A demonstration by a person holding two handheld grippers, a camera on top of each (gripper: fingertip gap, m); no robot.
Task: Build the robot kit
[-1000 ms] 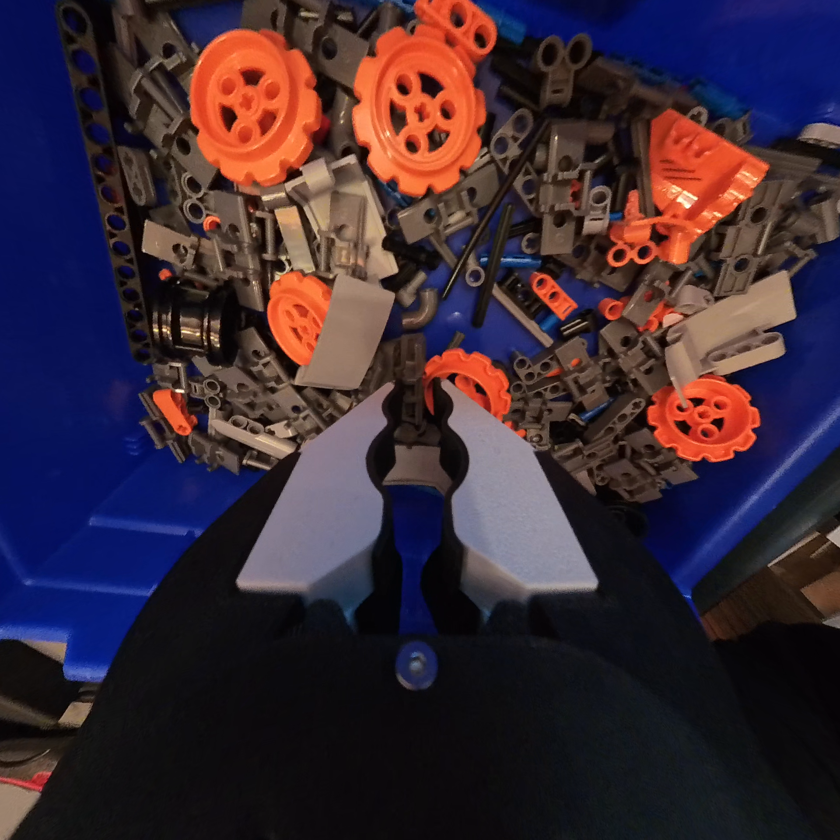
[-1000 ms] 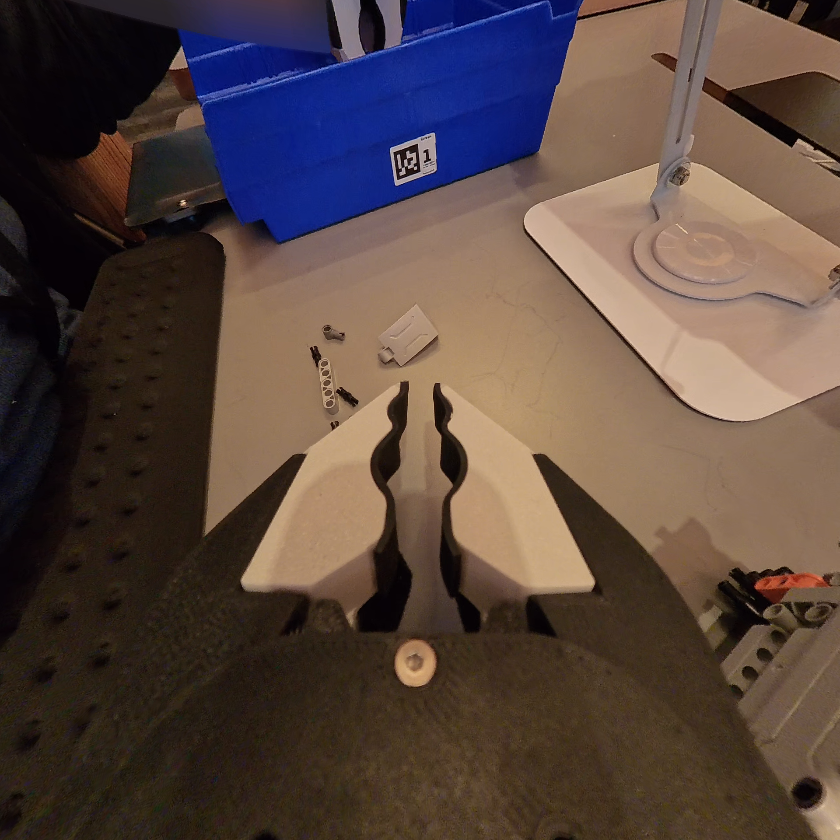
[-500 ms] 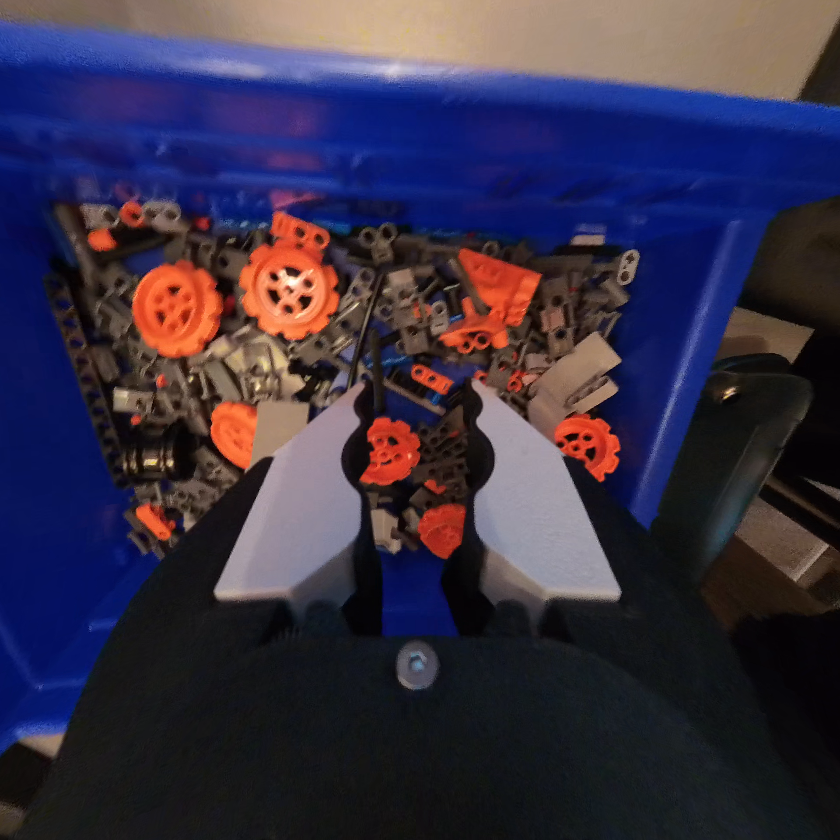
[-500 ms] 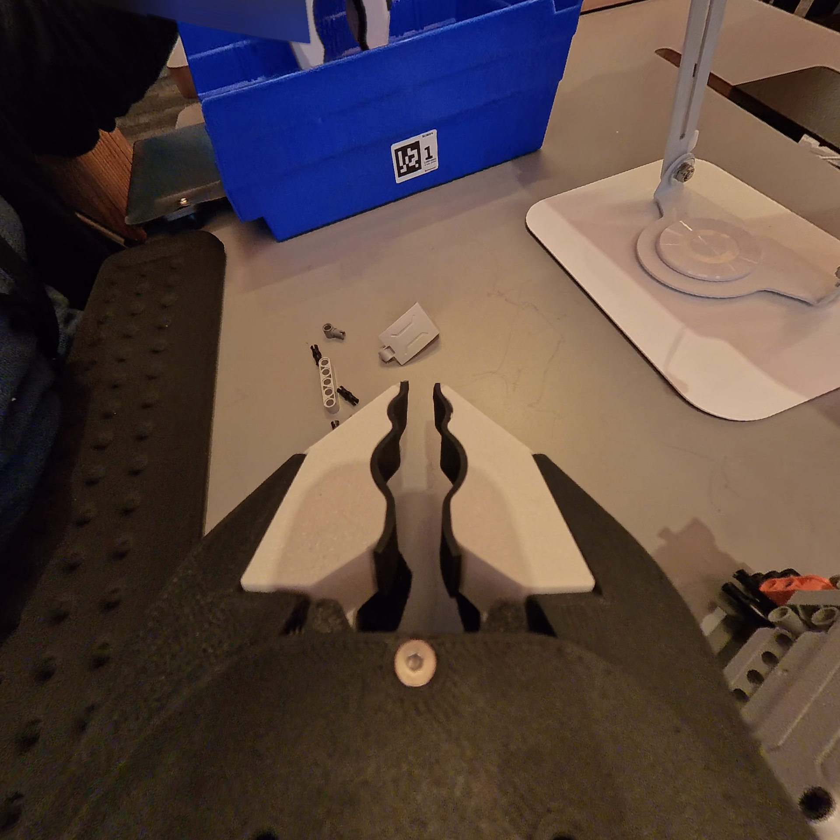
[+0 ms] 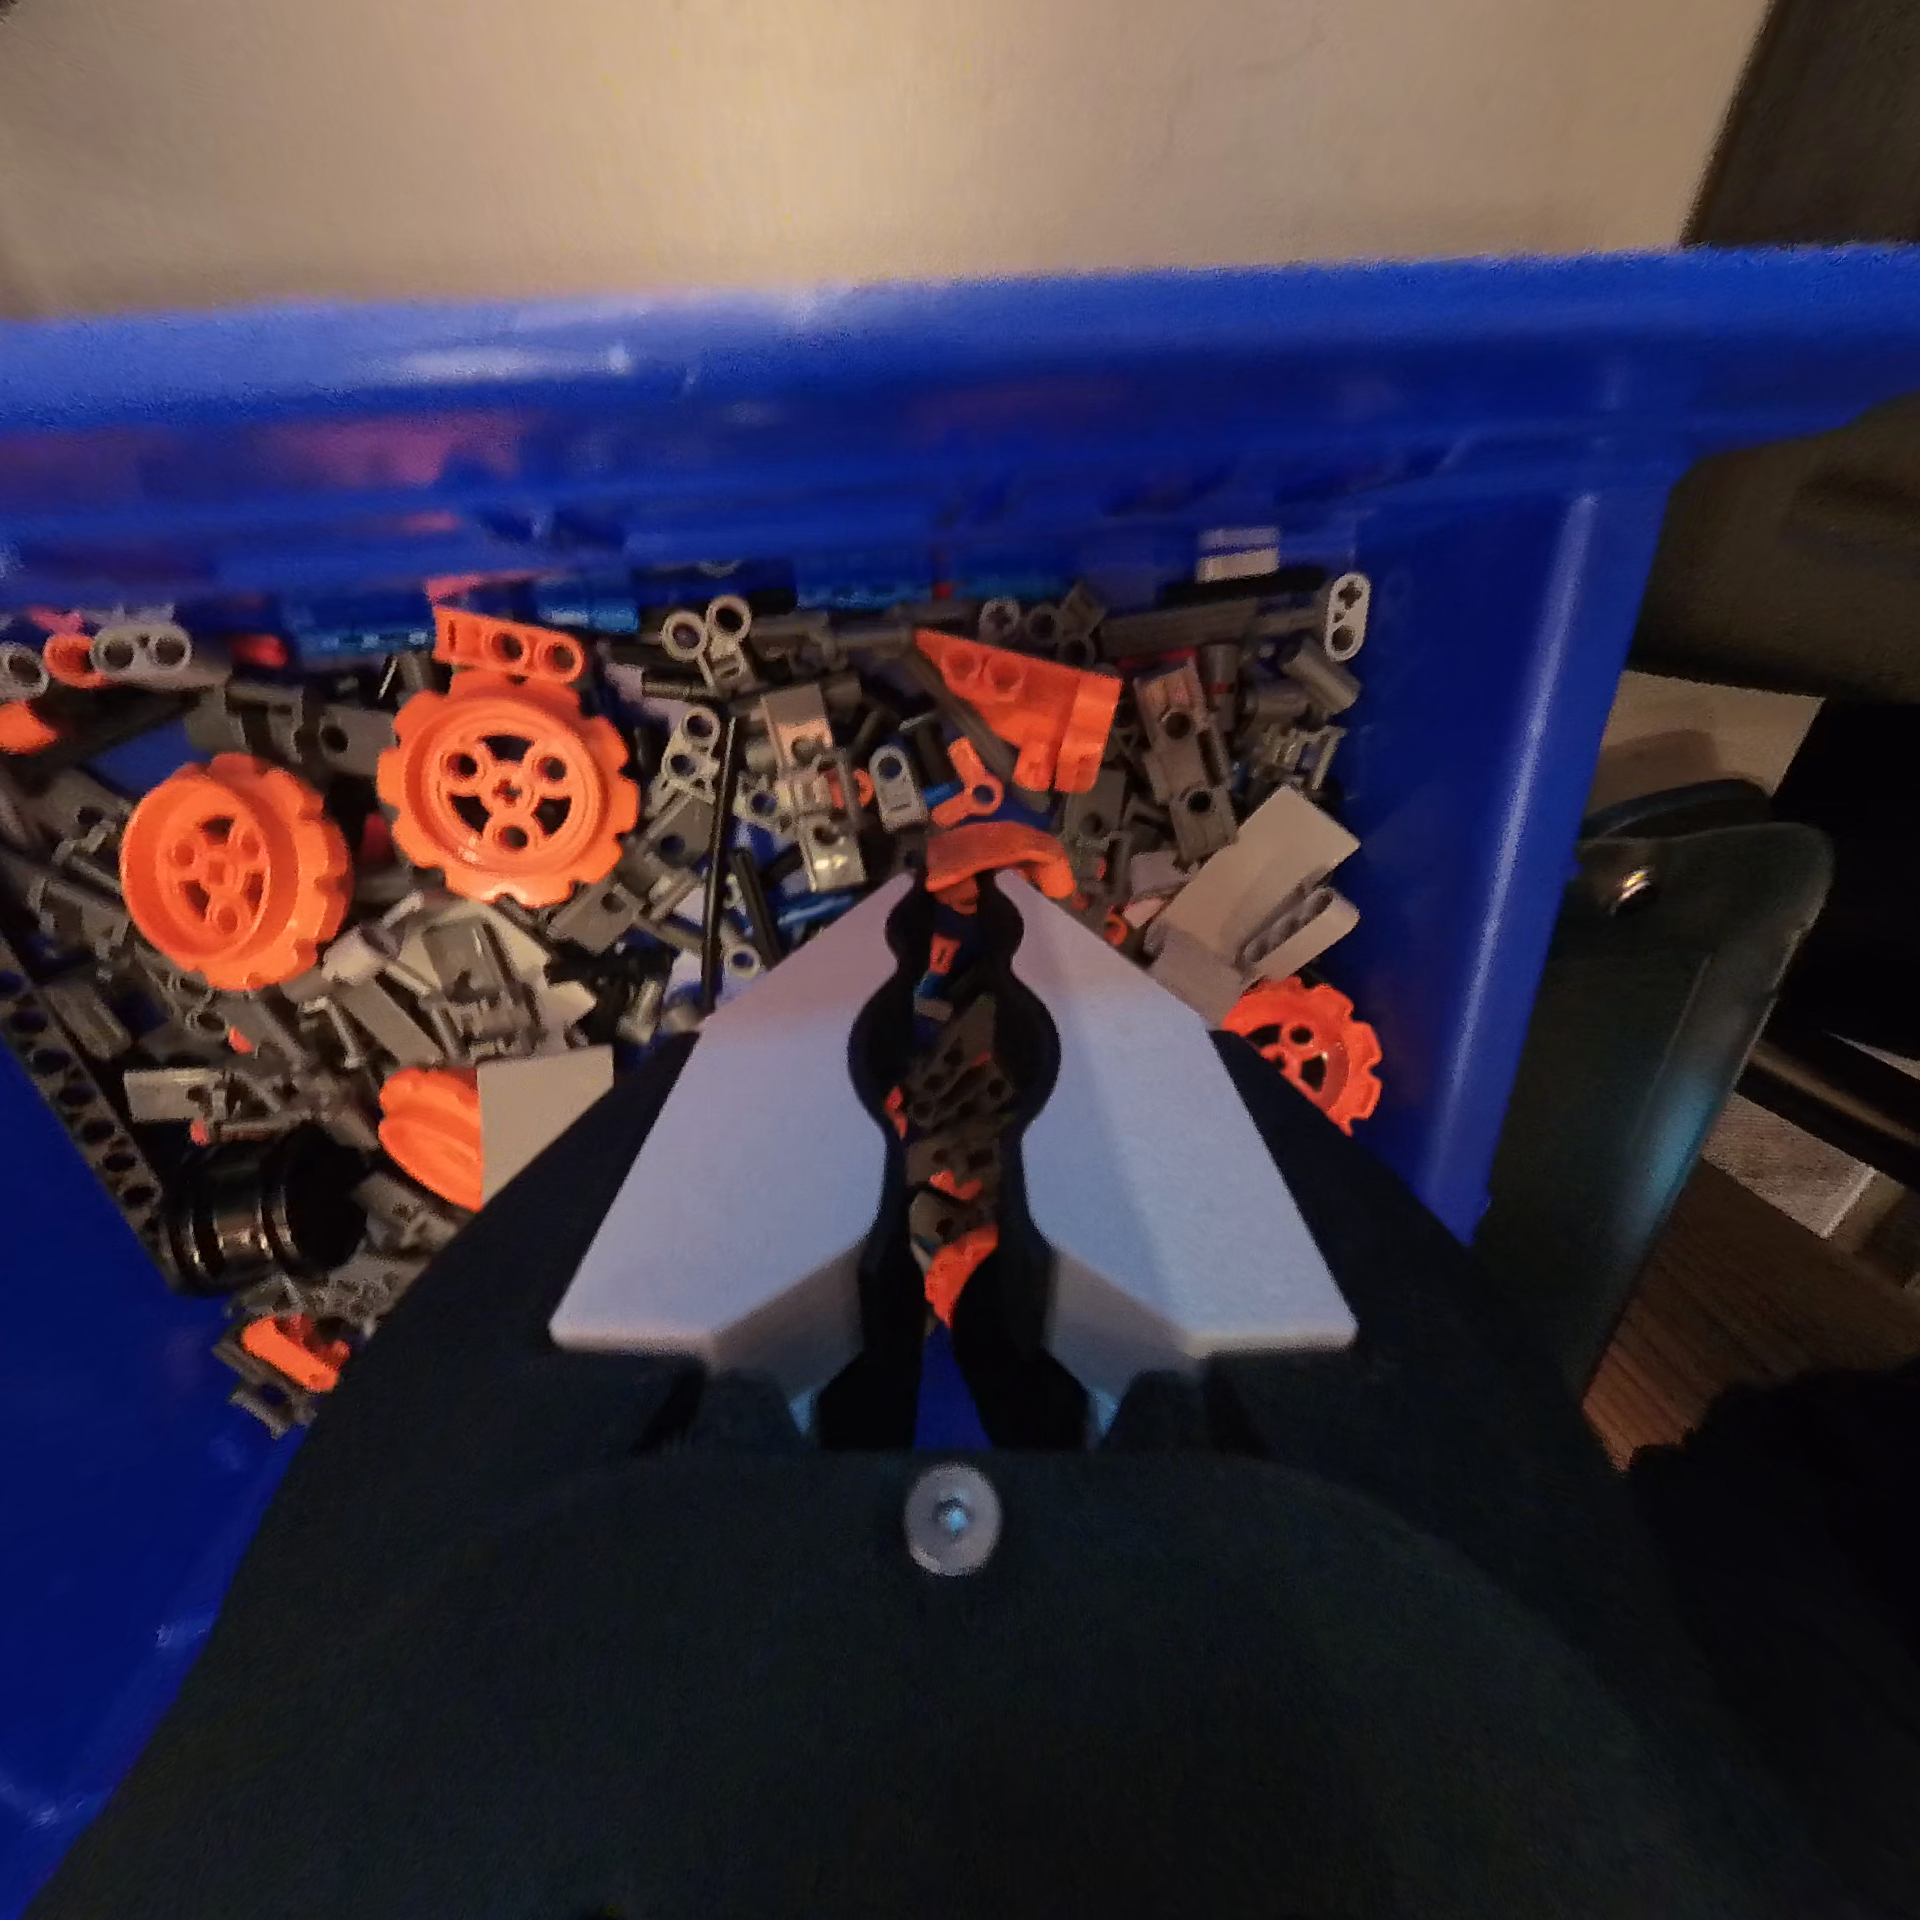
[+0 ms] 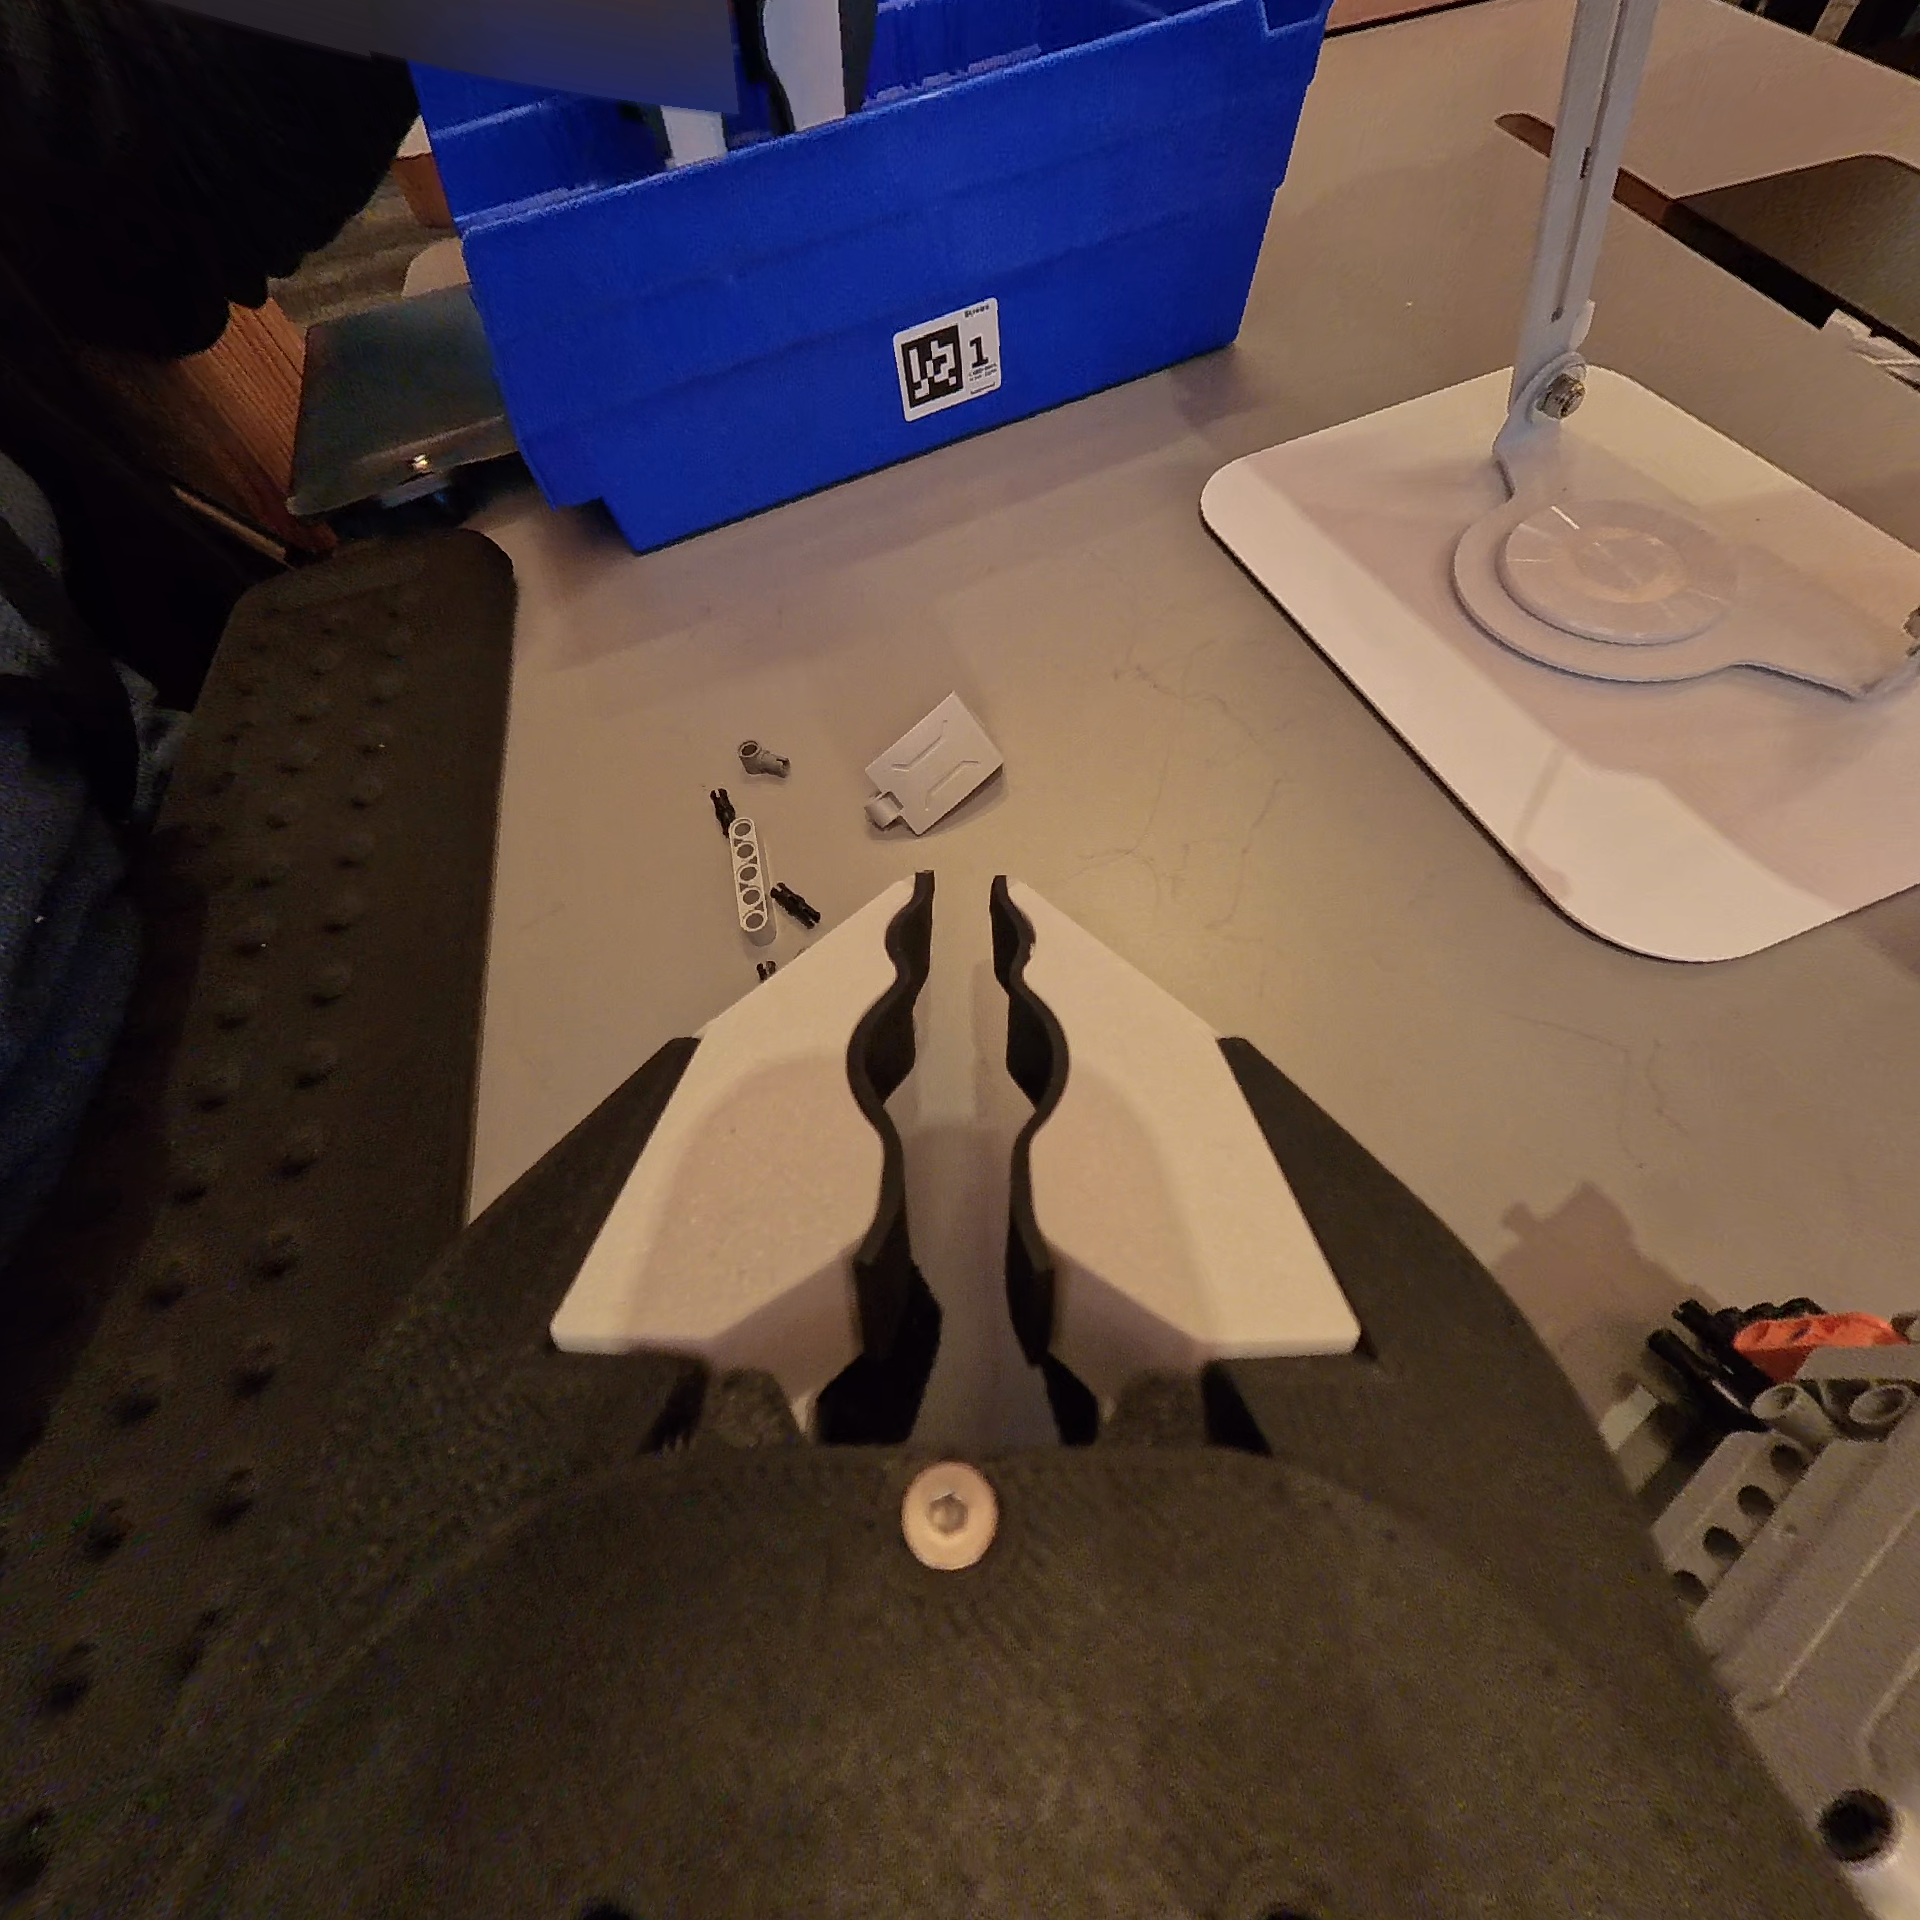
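My left gripper (image 5: 964, 883) hovers in a blue bin (image 5: 935, 416) full of grey, black and orange building-toy parts. Its jaws stand a narrow gap apart, closed on a small curved orange piece (image 5: 992, 857) at the tips. Large orange wheels (image 5: 504, 790) lie to its left, and a smaller one (image 5: 1304, 1049) lies to its right. My right gripper (image 6: 961, 883) hangs over the grey table (image 6: 1195, 831), its jaws a narrow gap apart with nothing between them. A grey panel piece (image 6: 935, 777) and a white holed beam (image 6: 750, 878) with black pins lie just ahead of it.
The blue bin (image 6: 831, 239) stands at the back of the table and bears a square marker sticker. A white stand base (image 6: 1558, 665) with an upright arm is at the right. A black dotted mat (image 6: 312, 935) runs along the left. A grey assembled block (image 6: 1787, 1507) sits at the bottom right. My hands' fingertips stand some 30 cm from each other.
My left gripper rose out of the pile, opened wide, then closed to a narrow gap around the orange piece. My right gripper has barely moved.
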